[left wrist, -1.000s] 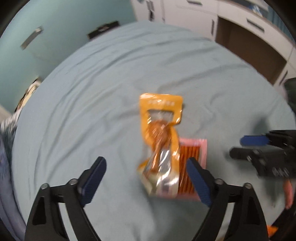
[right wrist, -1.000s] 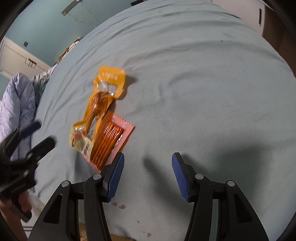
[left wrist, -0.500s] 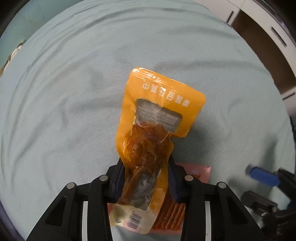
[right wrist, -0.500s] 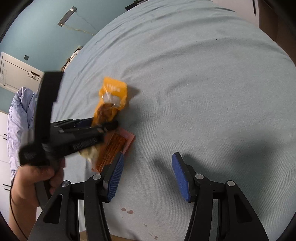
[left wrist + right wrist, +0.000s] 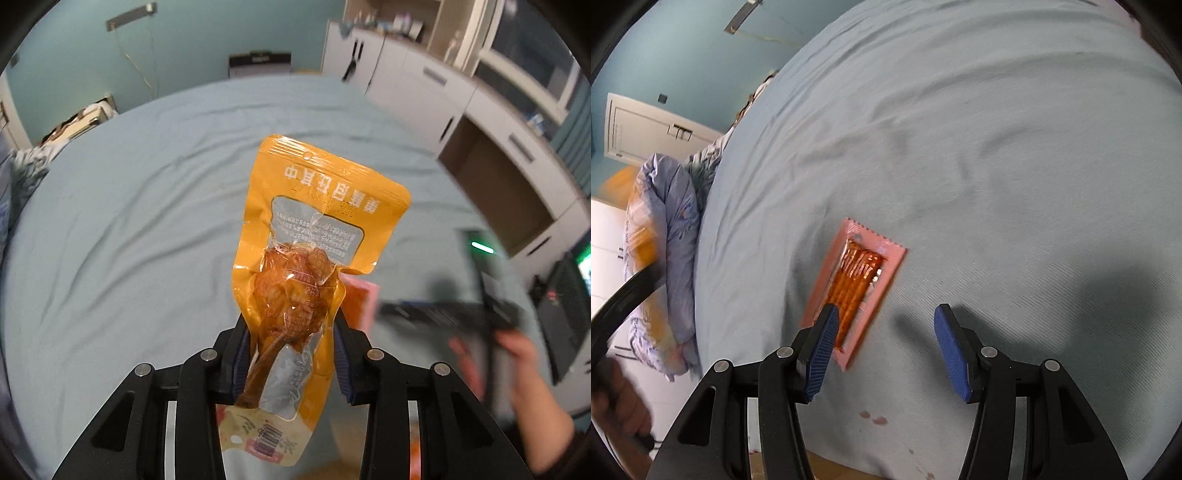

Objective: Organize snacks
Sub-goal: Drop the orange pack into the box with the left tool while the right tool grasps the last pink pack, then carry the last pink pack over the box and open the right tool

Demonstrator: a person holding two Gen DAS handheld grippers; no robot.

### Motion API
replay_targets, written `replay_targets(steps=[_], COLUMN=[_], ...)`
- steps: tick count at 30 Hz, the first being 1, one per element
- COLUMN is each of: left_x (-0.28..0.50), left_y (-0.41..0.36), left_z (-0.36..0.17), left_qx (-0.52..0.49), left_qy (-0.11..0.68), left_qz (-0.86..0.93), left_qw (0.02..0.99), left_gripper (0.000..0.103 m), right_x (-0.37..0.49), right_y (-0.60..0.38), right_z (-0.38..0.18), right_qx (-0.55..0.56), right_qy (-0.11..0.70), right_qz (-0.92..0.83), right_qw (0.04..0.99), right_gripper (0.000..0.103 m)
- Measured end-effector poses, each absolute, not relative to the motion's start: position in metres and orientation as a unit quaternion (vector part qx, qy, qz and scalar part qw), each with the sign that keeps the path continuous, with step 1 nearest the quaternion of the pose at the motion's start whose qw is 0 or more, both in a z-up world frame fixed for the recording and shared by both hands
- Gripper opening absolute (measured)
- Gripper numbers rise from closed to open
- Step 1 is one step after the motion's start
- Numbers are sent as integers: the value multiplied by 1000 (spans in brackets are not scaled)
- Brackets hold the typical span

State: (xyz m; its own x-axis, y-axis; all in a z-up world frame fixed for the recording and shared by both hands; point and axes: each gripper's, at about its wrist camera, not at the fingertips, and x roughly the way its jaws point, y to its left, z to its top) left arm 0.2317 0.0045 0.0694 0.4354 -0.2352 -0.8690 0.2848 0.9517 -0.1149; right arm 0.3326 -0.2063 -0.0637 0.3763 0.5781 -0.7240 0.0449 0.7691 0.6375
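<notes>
At the centre of the left wrist view, the left gripper held an orange snack pouch by its lower half, jaws closed narrow against both sides of the clear window showing a browned drumstick. A second before, those jaws had stood wide above the pouch as it lay on the pale blue bedsheet; they had just closed on it, and the pouch now stood clear of the sheet, its printed header pointing to the top of the frame. That lift uncovered the pink snack packet, which lay alone and flat on the sheet in the lower middle of the right wrist view. The right gripper hung just above it, jaws half open and empty, its left pad overlapping the packet's near end. One snack appeared secured, the other still waiting to be picked up.
</notes>
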Motion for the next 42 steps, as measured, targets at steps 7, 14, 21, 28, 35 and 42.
replay_targets(steps=[7,14,21,28,35,42], left_x=[104,71,75,69,70,57], left_y=[33,-11,-13,10,48,69], left_z=[70,-10,-37,4,22,19], left_qx=[-71,-65,-44,-66,-72,-93], left_qy=[522,576,593,506,453,452], left_qz=[-207,-240,-226,-207,-115,-90], left_qw=[824,779,771,835,881,882], left_gripper=[38,41,67,81,81,81], right_x=[366,371,337,279,184,85], right_y=[-194,-164,-175,-198,-192,-183], right_z=[-68,-73,-47,-6,38,27], right_qx=[294,231,248,250,247,252], right_qy=[537,534,469,410,344,382], right_qz=[213,232,249,245,279,349], right_qw=[761,780,810,842,862,818], right_gripper=[52,0,0,0,0,0])
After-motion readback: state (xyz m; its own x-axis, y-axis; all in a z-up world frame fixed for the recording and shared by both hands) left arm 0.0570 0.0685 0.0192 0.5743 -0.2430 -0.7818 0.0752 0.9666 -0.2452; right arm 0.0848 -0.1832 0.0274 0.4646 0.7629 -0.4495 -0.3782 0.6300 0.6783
